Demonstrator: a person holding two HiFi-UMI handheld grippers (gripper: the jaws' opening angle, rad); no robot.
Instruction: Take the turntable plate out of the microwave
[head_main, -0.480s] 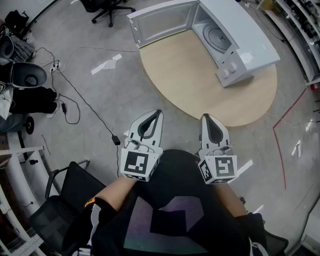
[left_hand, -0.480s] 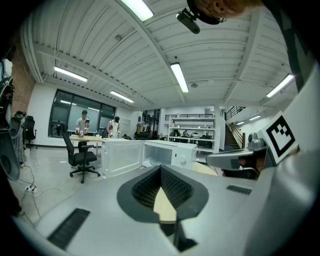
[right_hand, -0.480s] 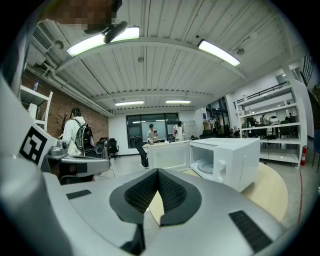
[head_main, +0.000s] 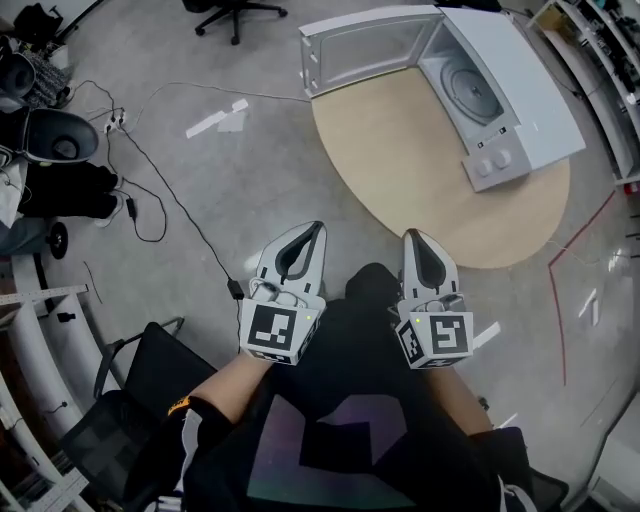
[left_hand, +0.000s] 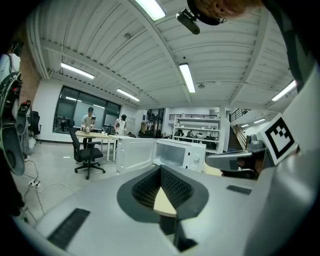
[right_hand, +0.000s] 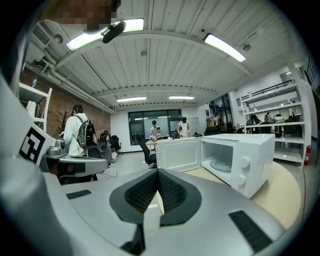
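Observation:
A white microwave (head_main: 520, 90) stands on a round wooden table (head_main: 420, 180), its door (head_main: 370, 50) swung wide open. The round glass turntable plate (head_main: 475, 90) lies inside its cavity; in the right gripper view the turntable plate (right_hand: 222, 165) shows through the opening of the microwave (right_hand: 240, 160). Both grippers hover over the floor, well short of the table. My left gripper (head_main: 318, 228) is shut and holds nothing; its view shows the left gripper (left_hand: 160, 169) closed, with the microwave (left_hand: 177, 154) far ahead. My right gripper (head_main: 408, 235) is likewise shut and holds nothing, as the right gripper (right_hand: 158, 172) shows in its own view.
A black cable (head_main: 170, 200) runs across the grey floor at left. A black chair (head_main: 130, 400) stands at the lower left, an office chair (head_main: 235, 12) at the top. A red line (head_main: 560, 290) marks the floor at right. People (right_hand: 80, 135) stand in the background.
In the head view the microwave and table now sit further right and a little lower. Both grippers keep the same place in the picture, still shut.

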